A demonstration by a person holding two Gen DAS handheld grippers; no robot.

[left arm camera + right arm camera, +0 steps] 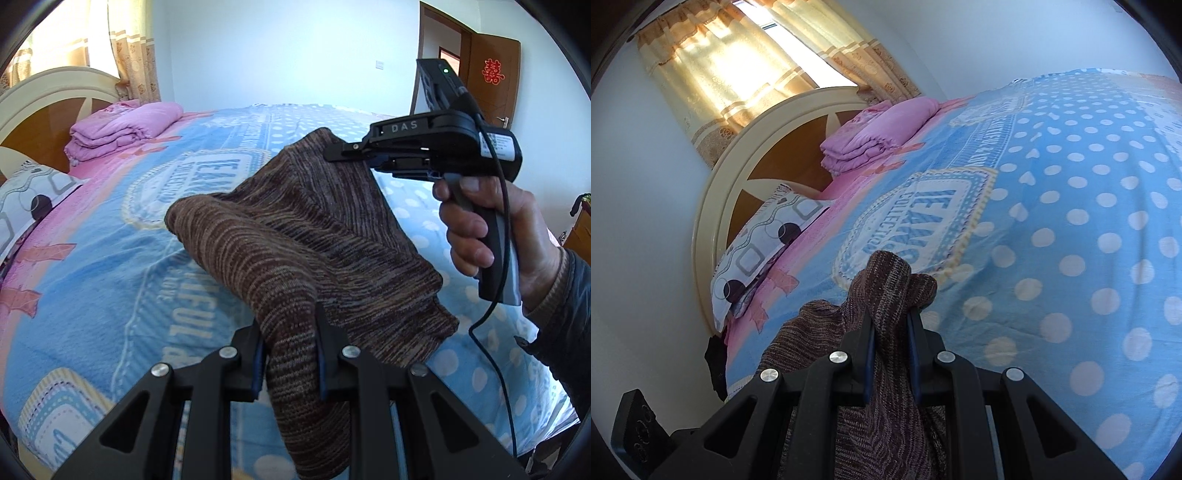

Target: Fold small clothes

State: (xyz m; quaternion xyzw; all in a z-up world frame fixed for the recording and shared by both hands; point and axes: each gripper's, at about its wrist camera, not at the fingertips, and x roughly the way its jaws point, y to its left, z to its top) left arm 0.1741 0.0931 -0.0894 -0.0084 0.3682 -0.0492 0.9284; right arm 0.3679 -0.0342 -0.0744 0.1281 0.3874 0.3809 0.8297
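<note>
Two grippers share one brown striped knit garment (306,236), and both hold it up off the bed. From the left wrist view, the left gripper (290,354) has its fingers clamped on a bunched edge of the knit, which spills forward between the blue pads and hangs down past them. Across the frame the right gripper (341,152), held pistol-fashion in the person's right hand (491,236), pinches the far upper corner, so the cloth sags between the two grips like a slack hammock above the blue printed blanket (129,266). A folded pink quilt (122,125) lies well apart, near the headboard (48,99).

From the right wrist view, the right gripper (891,347) also has its fingers closed on the knit (886,288); a wad of fabric pokes up beyond the tips and the rest trails down toward the camera. Beyond it lie the polka-dot part of the blanket (1071,221) and a patterned pillow (764,236).

My reading is that the step in hand is the lift-and-spread before folding. The next move calls for drawing the grips apart to tauten the edge, then lowering the garment flat onto the blanket so that a fold can be laid.
</note>
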